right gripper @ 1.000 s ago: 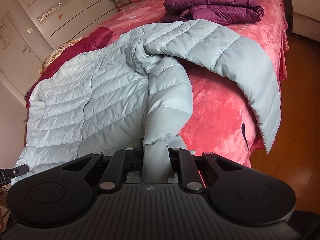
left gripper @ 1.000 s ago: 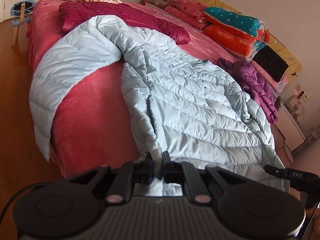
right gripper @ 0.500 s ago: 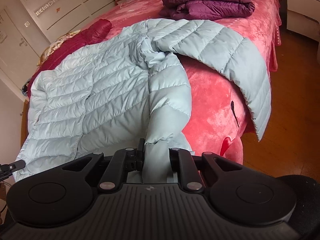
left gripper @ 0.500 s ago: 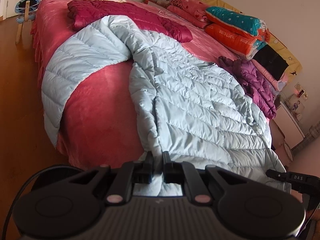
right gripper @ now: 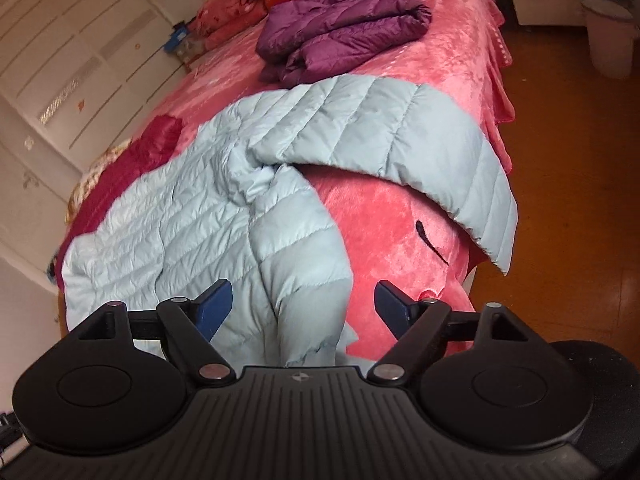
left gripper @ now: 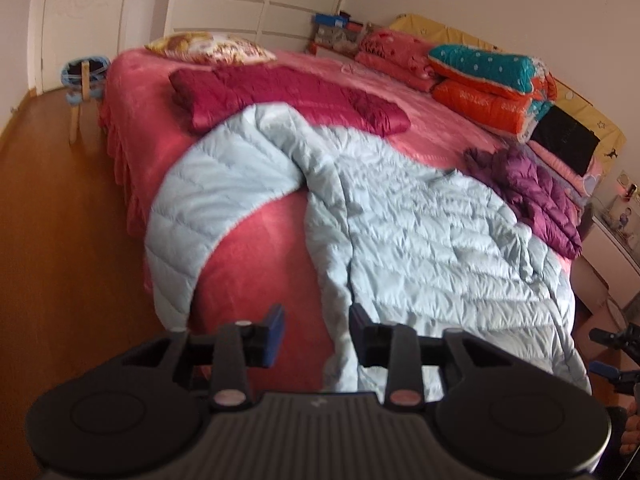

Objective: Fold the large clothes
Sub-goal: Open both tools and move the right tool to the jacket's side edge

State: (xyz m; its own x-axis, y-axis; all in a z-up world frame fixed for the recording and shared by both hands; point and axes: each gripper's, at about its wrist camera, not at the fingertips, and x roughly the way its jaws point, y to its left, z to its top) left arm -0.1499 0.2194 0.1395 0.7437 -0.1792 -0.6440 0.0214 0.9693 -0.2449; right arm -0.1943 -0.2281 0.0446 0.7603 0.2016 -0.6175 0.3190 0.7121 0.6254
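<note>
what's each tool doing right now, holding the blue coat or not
Left tool: jaws opening, nothing pinched; the light blue coat hem lies just beyond them.
Right tool: jaws opening wide; the coat fold lies between them, pads off it.

Light blue coat (left gripper: 420, 240) quilted, slightly shiny cloth; bedspread (right gripper: 400, 216) plush pink velvet; floor (left gripper: 60, 240) smooth polished wood; purple jacket (right gripper: 344, 24) glossy.
</note>
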